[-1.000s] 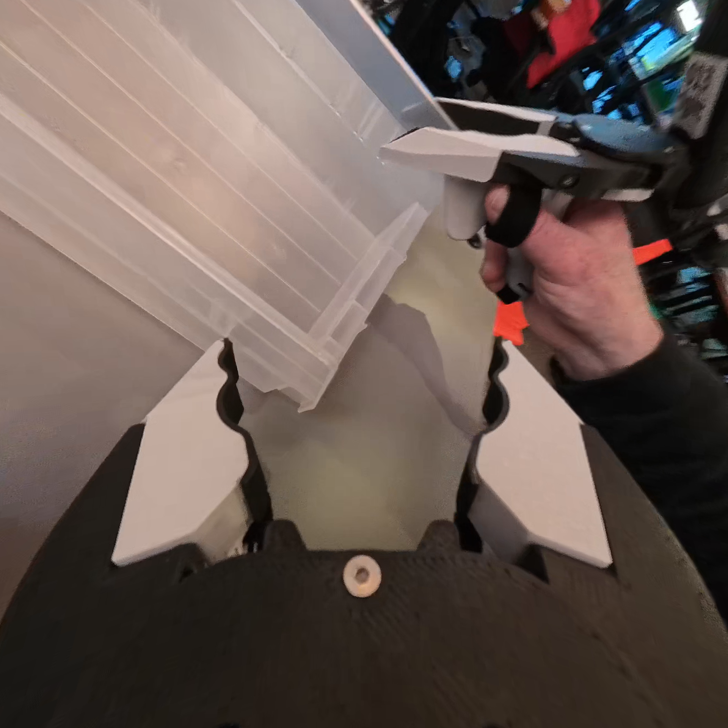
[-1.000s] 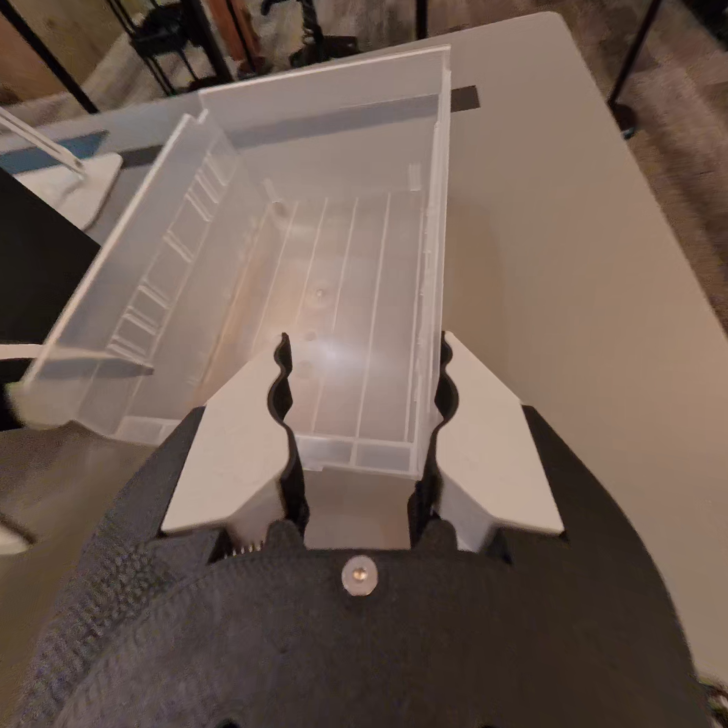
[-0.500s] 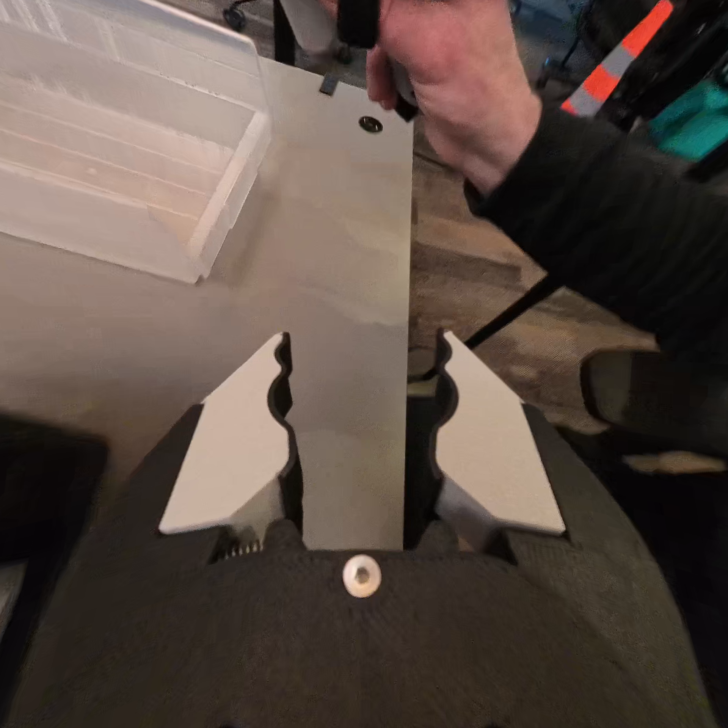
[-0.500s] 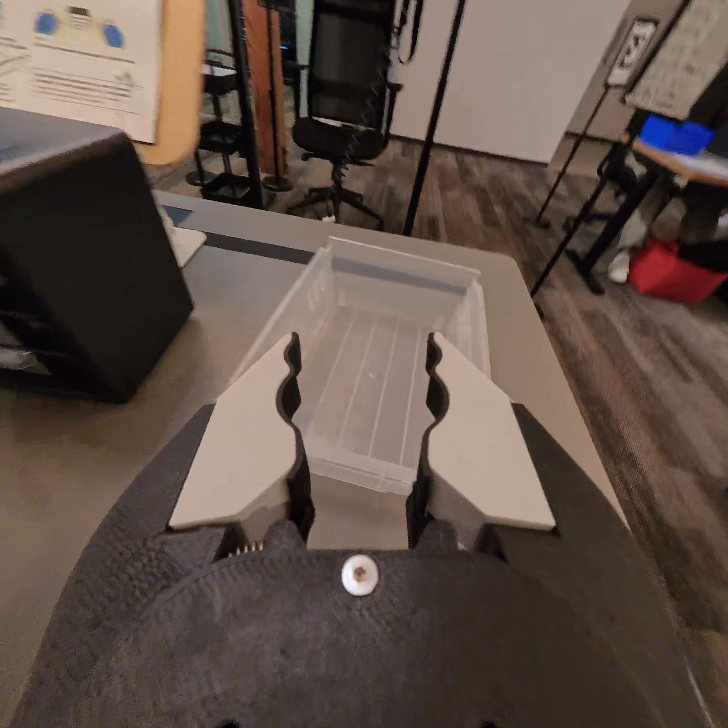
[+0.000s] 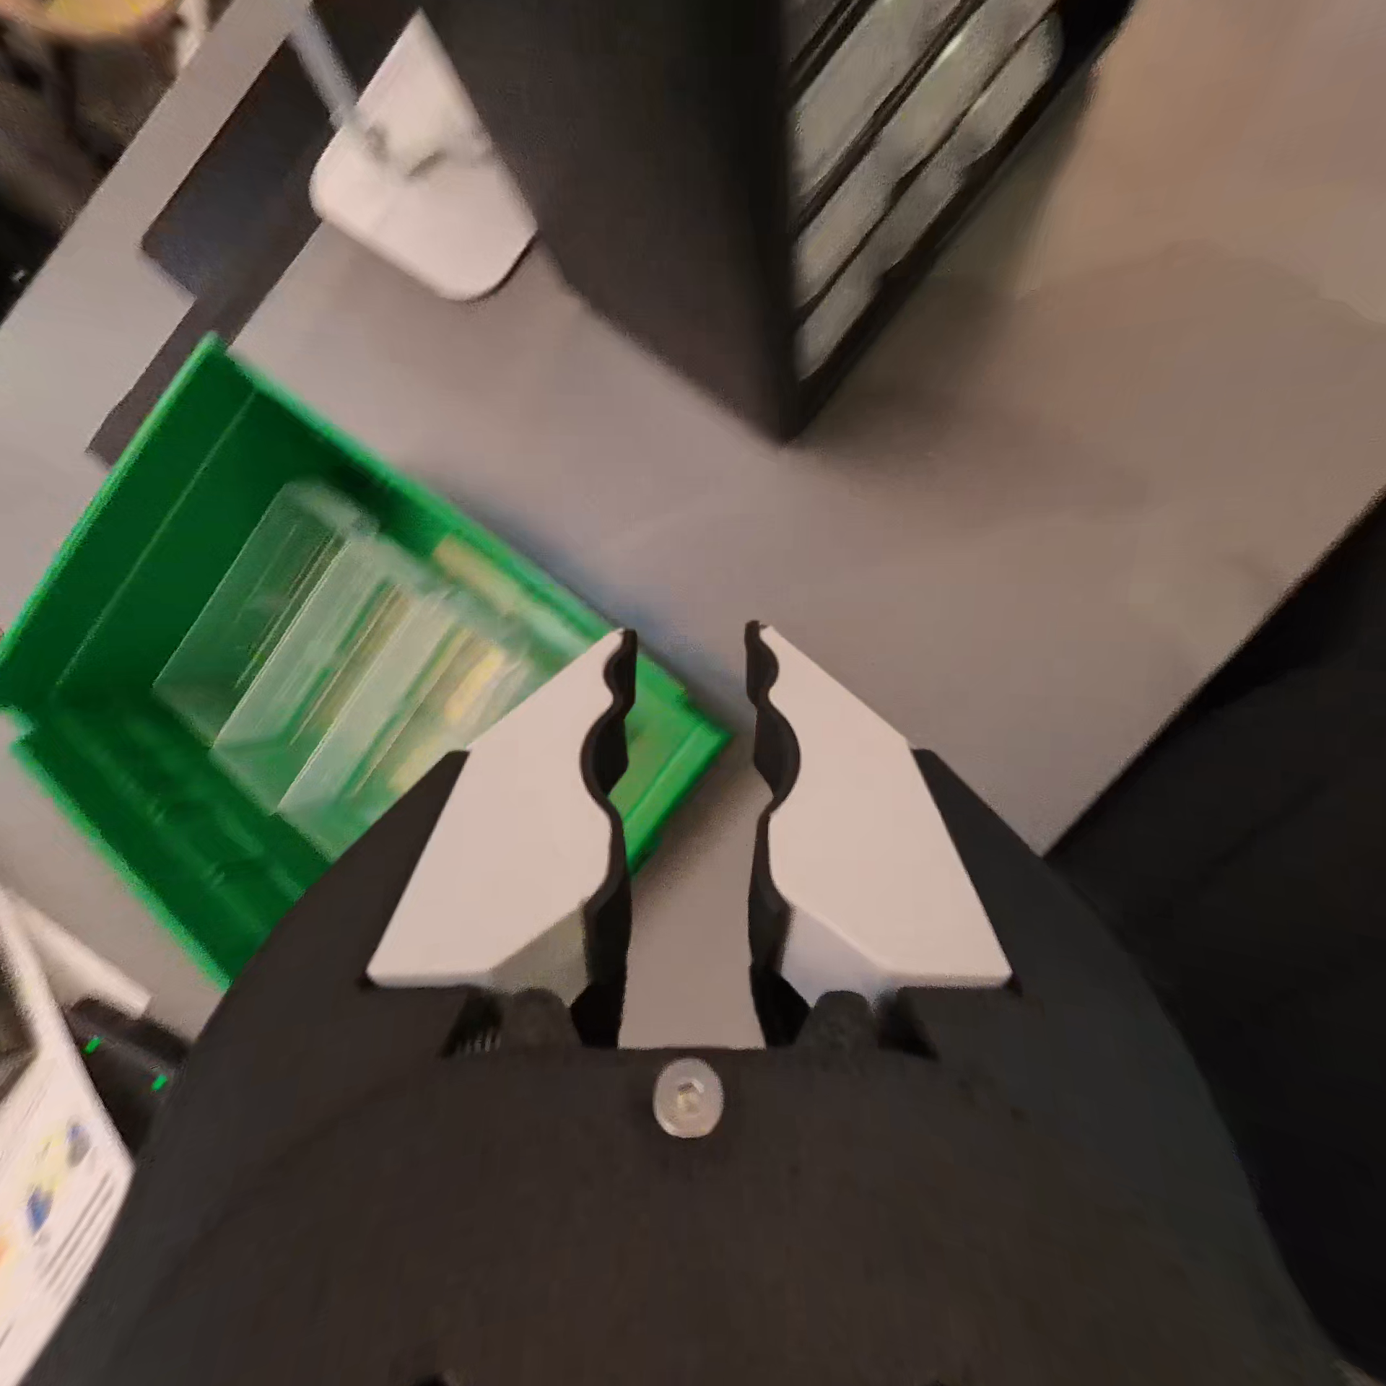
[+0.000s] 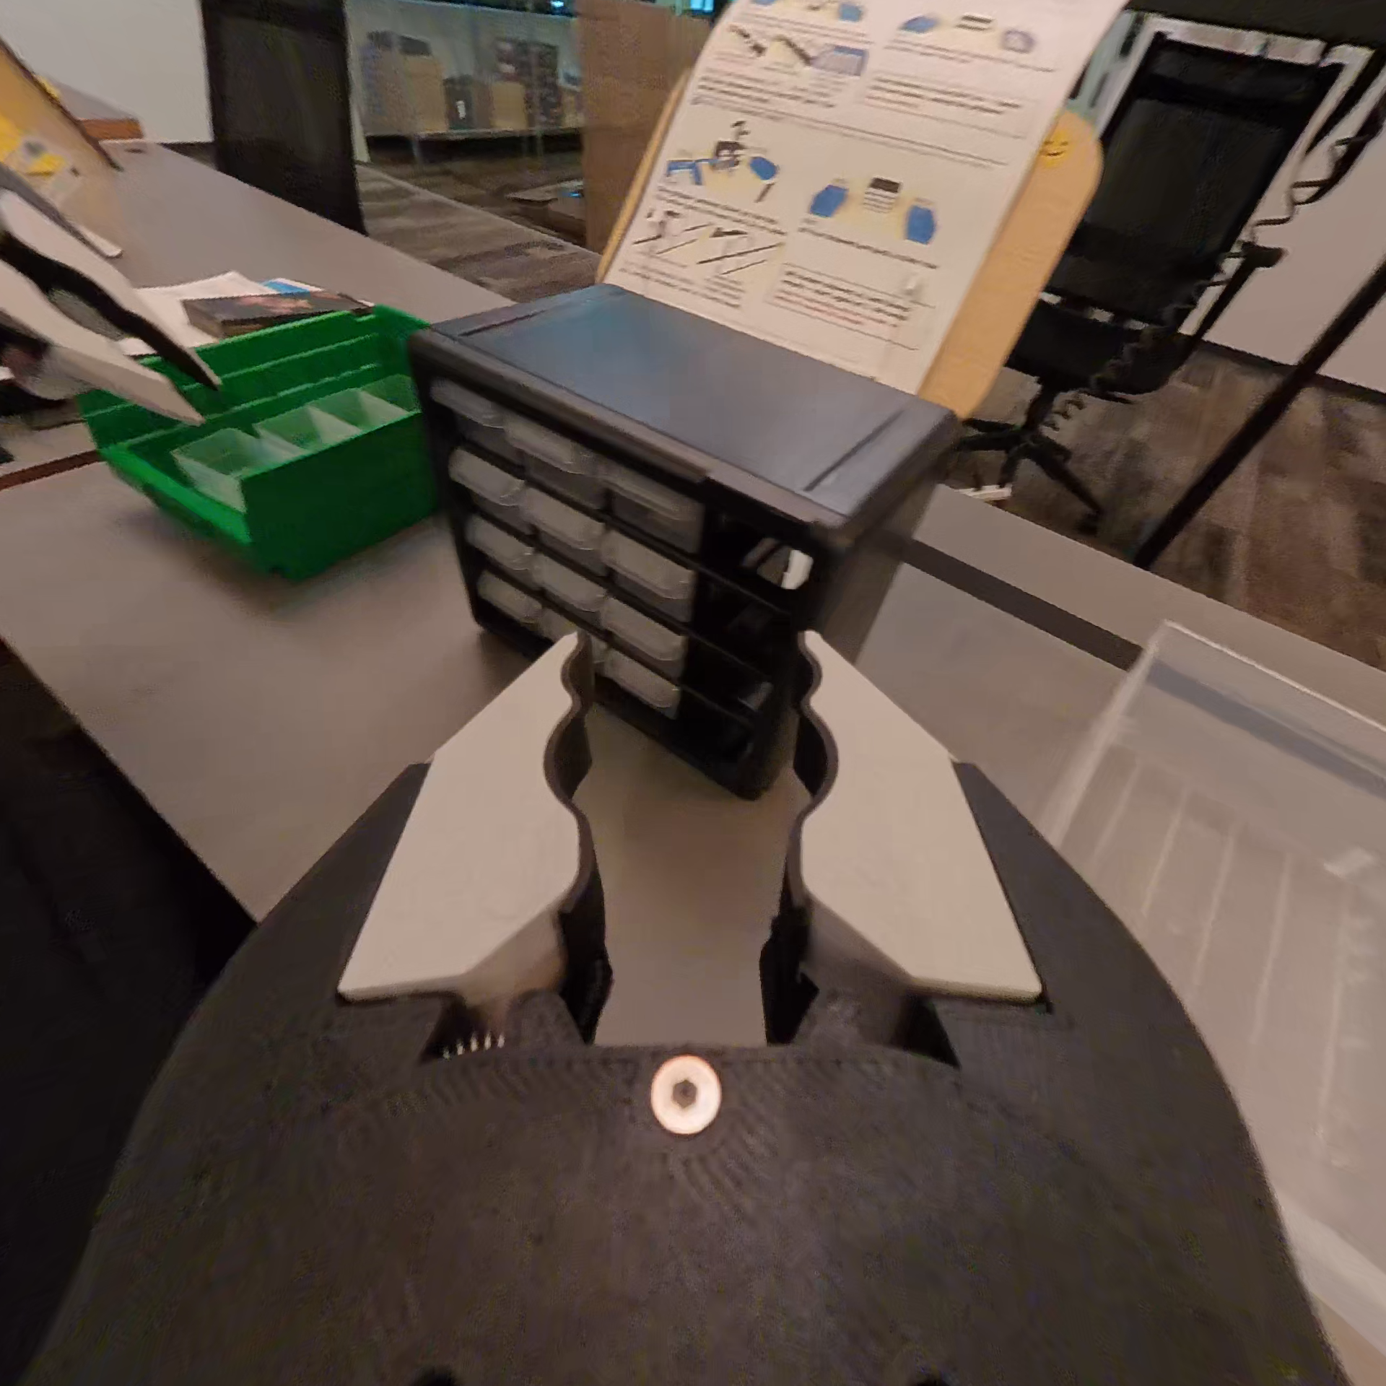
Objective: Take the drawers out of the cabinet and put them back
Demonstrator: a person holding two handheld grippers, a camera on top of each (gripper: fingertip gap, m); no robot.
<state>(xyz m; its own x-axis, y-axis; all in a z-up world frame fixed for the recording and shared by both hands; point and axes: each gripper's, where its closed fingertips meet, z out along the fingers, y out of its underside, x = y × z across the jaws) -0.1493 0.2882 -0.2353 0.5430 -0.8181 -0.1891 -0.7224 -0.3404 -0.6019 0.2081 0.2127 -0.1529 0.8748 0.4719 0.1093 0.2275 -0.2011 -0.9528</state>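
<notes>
left gripper (image 5: 690,637) — black textured body, rounded like a shield, with two pale grey wedge fingers (image 5: 525,825). inner edges black and wavy. one silver screw (image 5: 688,1108) centred below the gap, small spring coil at the left finger's base.

right gripper (image 6: 690,645) — same build: coarse black body, grey wedge fingers (image 6: 487,847), scalloped black pads, hex-socket screw (image 6: 685,1093), spring coil lower left.

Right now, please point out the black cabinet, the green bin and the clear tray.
black cabinet (image 6: 675,390): right wrist view, on its top panel.
green bin (image 6: 330,495): right wrist view, on its front wall.
clear tray (image 6: 1230,847): right wrist view, on its floor.
</notes>
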